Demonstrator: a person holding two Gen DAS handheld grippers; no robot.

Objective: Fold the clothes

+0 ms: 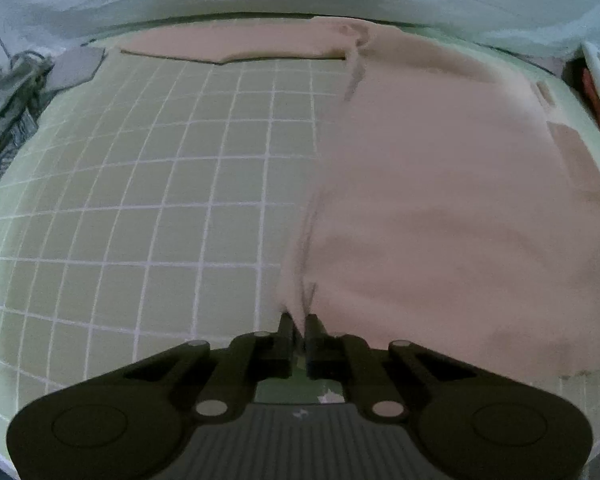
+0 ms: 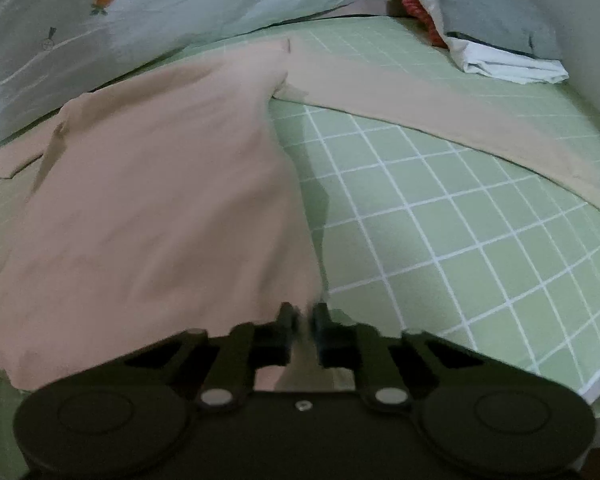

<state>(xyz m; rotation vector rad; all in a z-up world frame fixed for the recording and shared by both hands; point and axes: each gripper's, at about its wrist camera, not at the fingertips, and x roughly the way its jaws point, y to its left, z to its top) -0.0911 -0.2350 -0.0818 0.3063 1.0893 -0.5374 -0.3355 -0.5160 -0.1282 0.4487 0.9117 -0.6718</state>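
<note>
Your left gripper (image 1: 299,322) is pinching the near hem of the beige shirt (image 1: 440,208), jaws clamped on the fabric. That shirt is lying across the green checked bed sheet (image 1: 160,184), one sleeve stretching along the far edge.

Your right gripper (image 2: 302,314) is gripping the hem's other corner likewise, the other sleeve (image 2: 440,120) spreading rightward toward a folded pile (image 2: 512,64).

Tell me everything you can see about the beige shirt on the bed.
The beige shirt is plain, soft, thin-looking cloth with long sleeves. It lies on the green checked sheet, body mostly flat. One sleeve stretches straight out sideways; the other lies along the far edge. The left gripper and right gripper each pinch its near hem, slightly lifted.
</note>
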